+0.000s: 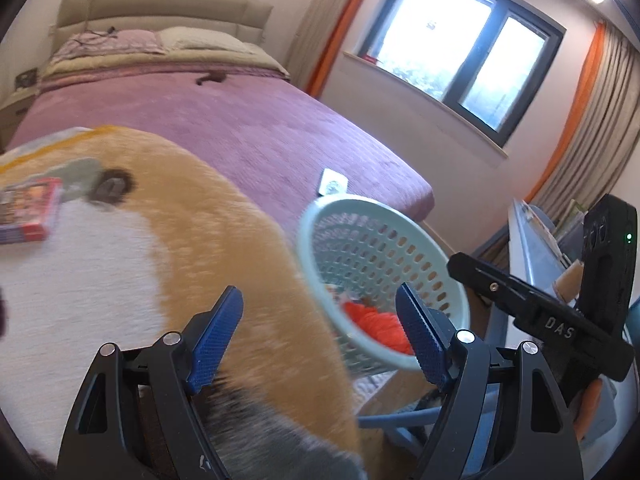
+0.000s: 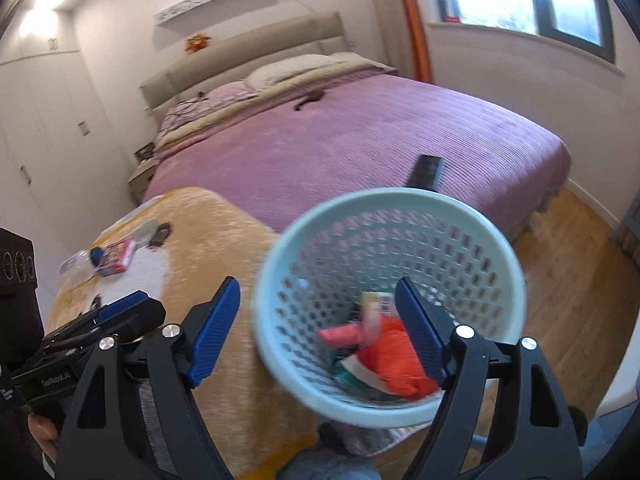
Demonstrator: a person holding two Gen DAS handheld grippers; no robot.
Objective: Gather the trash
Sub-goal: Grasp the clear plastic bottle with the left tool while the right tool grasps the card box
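Right wrist view, left to right. Left gripper (image 2: 120, 312) at lower left edge, seen side-on; its own view shows its jaws spread, nothing between them. Bottle (image 2: 78, 261) and box (image 2: 118, 258) at left middle, lying touching on the orange-white blanket (image 2: 224, 240) on the bed (image 2: 360, 140). Bottle looks clear plastic with a blue cap: likely light, smooth, crushable, may roll; best pinched across the body near the cap. Box looks like thin card: light, stiff-ish, flat; take by its long edges. Right gripper (image 2: 318, 332) bottom centre, jaws spread, empty. Basket (image 2: 400, 200), pale green perforated plastic, lower centre-right at the blanket's edge, tilted toward the camera, blurred. Inside it lies red wrapper trash (image 2: 396, 364): soft, crinkly, weightless by the look. Remote (image 2: 426, 170) lies on the bed just behind the basket rim.
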